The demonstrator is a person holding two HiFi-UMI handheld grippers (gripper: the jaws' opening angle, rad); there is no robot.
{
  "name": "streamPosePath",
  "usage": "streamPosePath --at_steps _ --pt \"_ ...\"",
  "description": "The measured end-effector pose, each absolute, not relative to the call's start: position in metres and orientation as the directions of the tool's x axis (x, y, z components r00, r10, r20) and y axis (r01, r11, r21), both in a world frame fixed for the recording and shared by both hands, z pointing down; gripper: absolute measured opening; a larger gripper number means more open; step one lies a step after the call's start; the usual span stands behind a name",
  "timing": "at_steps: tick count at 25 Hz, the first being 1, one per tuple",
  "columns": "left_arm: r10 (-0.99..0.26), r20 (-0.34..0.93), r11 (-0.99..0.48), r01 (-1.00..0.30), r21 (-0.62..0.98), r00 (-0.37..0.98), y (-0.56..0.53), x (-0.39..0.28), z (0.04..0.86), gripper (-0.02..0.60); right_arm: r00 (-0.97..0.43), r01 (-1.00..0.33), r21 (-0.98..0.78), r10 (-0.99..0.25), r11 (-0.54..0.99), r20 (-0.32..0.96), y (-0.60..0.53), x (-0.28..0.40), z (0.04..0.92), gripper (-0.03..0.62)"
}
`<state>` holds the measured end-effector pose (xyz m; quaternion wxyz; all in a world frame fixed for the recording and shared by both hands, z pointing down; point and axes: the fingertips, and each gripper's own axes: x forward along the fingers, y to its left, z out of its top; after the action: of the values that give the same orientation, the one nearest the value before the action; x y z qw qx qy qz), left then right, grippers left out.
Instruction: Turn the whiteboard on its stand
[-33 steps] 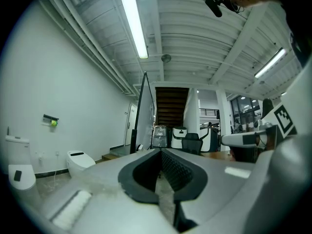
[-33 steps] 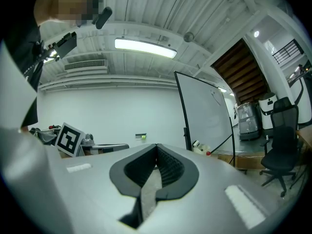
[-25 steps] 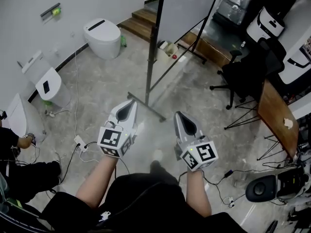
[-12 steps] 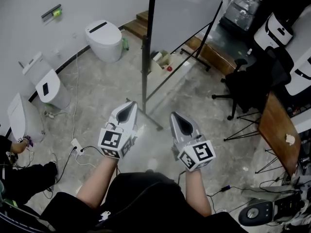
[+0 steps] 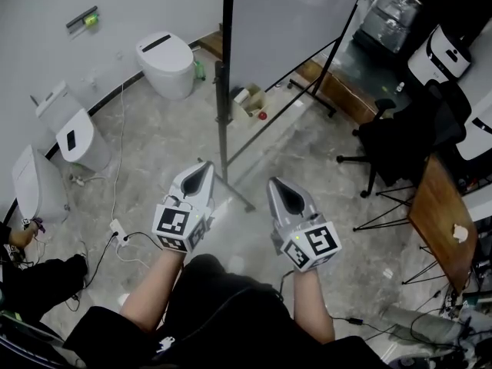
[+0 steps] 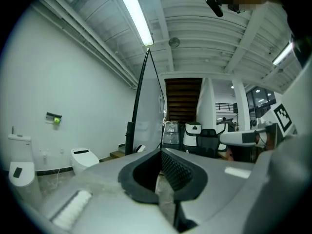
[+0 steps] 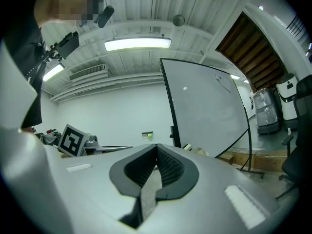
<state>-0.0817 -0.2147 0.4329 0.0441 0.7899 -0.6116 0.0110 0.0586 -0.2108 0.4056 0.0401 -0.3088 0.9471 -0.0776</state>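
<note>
Whiteboard [image 5: 288, 21]: large, pale, blank, upright in a thin black frame at the top centre of the head view, over the middle of the grey floor [image 5: 154, 137], well clear of the white wall [image 5: 46, 52]. Carried on a black stand [image 5: 221, 91], with an upright post [image 5: 223, 137] at the board's near edge and a foot bar [image 5: 234, 194] flat on the floor. Toward the floor's right edge, a black office chair [image 5: 400, 141]; along its left edge, white toilets [image 5: 164, 60]. Lower centre, left gripper [image 5: 204, 167] and right gripper [image 5: 278, 187], side by side, level, aimed at the post; both fully closed, pads together, nothing held, well short of the board.

Step in hand, by judgement: the approach. Done well: close in squarely, open the jaws before contact, take the frame away from the post, swing slowly with the foot bar kept planted.

Against a second earlier: post and board nearer and more central, foot bar now just ahead of the tips; closed jaws unchanged.
</note>
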Motion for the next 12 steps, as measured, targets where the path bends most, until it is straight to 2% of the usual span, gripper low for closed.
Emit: streamPosePath --at_steps 12 --pt "-0.951 0.051 -0.302 -0.952 0.056 0.304 -0.246 -0.08 0.42 0.002 -0.779 -0.605 -0.186 -0.624 0.774 -0.063 -0.23 0.061 0.391 0.008"
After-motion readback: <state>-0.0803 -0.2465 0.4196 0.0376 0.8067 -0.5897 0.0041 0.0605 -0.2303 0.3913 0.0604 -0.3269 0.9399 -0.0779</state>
